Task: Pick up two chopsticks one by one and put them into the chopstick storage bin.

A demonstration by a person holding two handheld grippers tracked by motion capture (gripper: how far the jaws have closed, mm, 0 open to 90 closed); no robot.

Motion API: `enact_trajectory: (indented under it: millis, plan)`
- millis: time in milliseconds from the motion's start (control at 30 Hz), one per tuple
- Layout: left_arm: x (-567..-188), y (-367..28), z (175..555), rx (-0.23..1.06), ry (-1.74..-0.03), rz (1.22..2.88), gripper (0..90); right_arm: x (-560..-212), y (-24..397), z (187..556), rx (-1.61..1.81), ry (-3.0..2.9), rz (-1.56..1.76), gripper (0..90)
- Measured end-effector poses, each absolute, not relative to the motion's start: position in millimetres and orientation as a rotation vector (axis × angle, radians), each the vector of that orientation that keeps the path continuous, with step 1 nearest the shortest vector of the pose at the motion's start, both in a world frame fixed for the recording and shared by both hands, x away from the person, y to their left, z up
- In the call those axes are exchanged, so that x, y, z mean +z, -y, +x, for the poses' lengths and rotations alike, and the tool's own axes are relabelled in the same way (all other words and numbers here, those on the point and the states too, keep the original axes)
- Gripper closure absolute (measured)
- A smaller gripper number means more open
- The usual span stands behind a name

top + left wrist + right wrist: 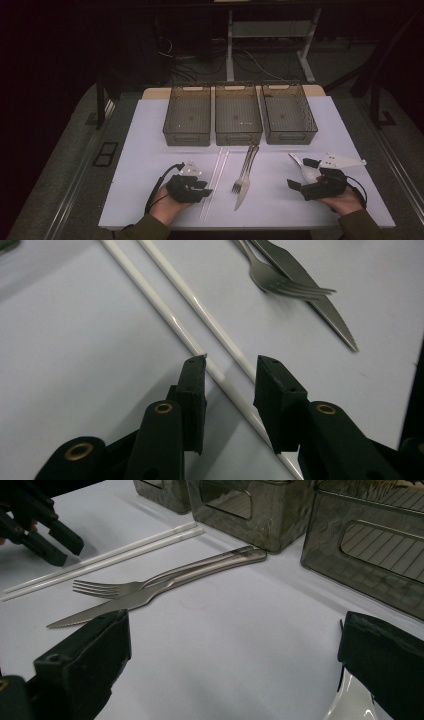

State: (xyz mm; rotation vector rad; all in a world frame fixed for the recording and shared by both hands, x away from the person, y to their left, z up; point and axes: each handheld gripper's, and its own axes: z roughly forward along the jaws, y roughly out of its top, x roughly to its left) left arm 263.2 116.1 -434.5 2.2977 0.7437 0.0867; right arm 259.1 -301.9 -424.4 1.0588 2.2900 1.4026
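The left gripper (206,189) sits low over the white table (150,150) in the high view, held in the person's left hand (165,202), its jaws pointing right toward the chopsticks (216,180). In the left gripper view its jaws stand apart with a gap between them, straddling the near chopstick; the left jaw's tip sits right at the stick's edge, but the pads do not press on it, so the grip is released.

The two white chopsticks lie side by side, running from near the middle bin down toward the person. Just to their right lie a fork (245,170) and a knife (247,182), handles together near the bins, the fork's tines resting across the knife blade.

Behind them, three dark see-through bins (239,114) stand in a row at the far side of the table.

At the right, the right gripper (300,177) is held in the right hand (345,200). In the right gripper view its jaws are spread wide and grasp nothing. A white spoon (305,169) lies just beside the right jaw; whether it touches it is unclear.
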Motion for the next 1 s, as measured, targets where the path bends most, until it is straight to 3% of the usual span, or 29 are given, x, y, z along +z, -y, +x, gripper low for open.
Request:
enact_trajectory:
  millis: [1000]
  plan:
    - [-435, -122, 255, 0.158, -0.78, 2.381, 76.4, -424, 302, 259, 1.401, -2.283, 1.061, 0.7]
